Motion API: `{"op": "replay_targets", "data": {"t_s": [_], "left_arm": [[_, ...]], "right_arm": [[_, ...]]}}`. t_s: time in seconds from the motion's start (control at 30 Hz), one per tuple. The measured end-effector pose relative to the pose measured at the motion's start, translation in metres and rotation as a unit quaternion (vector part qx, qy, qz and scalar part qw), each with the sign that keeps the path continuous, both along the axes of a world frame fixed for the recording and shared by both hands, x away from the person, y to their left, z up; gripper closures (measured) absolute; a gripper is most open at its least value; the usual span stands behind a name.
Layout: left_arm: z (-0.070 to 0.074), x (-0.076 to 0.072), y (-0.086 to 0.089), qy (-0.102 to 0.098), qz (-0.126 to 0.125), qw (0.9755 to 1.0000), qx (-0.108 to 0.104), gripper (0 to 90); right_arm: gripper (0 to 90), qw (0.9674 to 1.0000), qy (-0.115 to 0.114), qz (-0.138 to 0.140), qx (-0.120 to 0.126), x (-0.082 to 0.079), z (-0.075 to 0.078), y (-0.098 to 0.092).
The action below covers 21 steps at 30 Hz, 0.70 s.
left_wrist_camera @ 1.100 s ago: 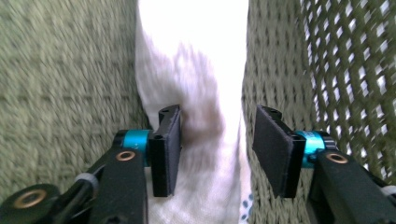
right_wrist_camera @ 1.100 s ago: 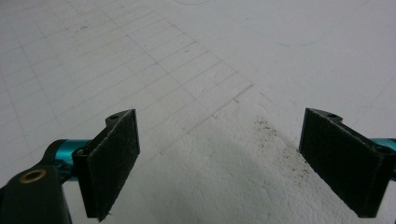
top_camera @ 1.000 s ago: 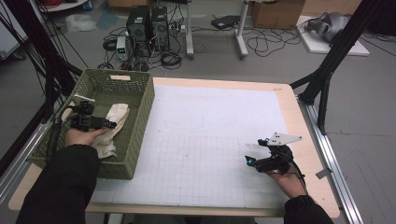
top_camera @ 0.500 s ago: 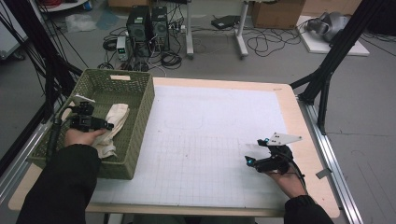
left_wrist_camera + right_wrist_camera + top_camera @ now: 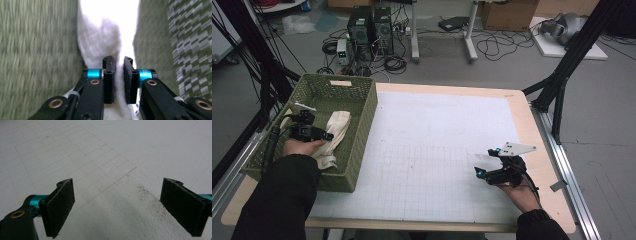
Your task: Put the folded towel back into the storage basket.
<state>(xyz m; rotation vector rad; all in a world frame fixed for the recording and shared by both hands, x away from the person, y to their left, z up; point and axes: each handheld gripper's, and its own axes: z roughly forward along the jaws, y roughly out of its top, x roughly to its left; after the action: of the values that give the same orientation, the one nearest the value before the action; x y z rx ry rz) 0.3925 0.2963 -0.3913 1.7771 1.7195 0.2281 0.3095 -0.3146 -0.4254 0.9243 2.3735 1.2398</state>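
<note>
A cream-white cloth (image 5: 338, 125) lies crumpled inside the green woven basket (image 5: 339, 82) at the table's left. My left gripper (image 5: 328, 136) reaches into the basket and points toward the cloth. In the left gripper view its jaws (image 5: 119, 62) have just been closing and now pinch a fold of the cloth (image 5: 100, 37) in the narrow gap between them. My right gripper (image 5: 483, 161) rests low over the white grid mat (image 5: 437, 135) at the front right. Its jaws (image 5: 118, 180) stand wide apart with only mat (image 5: 100, 150) between them.
The basket's right wall (image 5: 364, 130) stands between the cloth and the mat. The wooden table edge (image 5: 542, 150) runs close to the right hand. Cables, computer towers and stand legs lie on the floor beyond the table.
The left gripper's jaws have drawn together on the cloth in the basket. Both hands have stayed where they were, and the right gripper is unchanged.
</note>
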Motion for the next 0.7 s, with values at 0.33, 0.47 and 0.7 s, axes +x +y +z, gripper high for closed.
{"op": "replay_targets", "data": {"t_s": [0.33,0.47,0.7], "left_arm": [[0.012,-0.004,0.002,-0.026,0.004,0.9996,0.012,51.3],[0.022,-0.010,0.004,-0.021,-0.016,0.9987,0.044,49.0],[0.036,-0.015,-0.007,0.021,-0.089,0.9898,0.109,49.0]], "right_arm": [[11.7,1.0000,0.000,0.001,0.001,0.000,0.000,-0.001],[11.7,1.0000,0.002,0.001,0.001,0.000,0.000,0.000],[11.7,1.0000,0.001,0.005,-0.002,0.002,-0.002,0.002]]}}
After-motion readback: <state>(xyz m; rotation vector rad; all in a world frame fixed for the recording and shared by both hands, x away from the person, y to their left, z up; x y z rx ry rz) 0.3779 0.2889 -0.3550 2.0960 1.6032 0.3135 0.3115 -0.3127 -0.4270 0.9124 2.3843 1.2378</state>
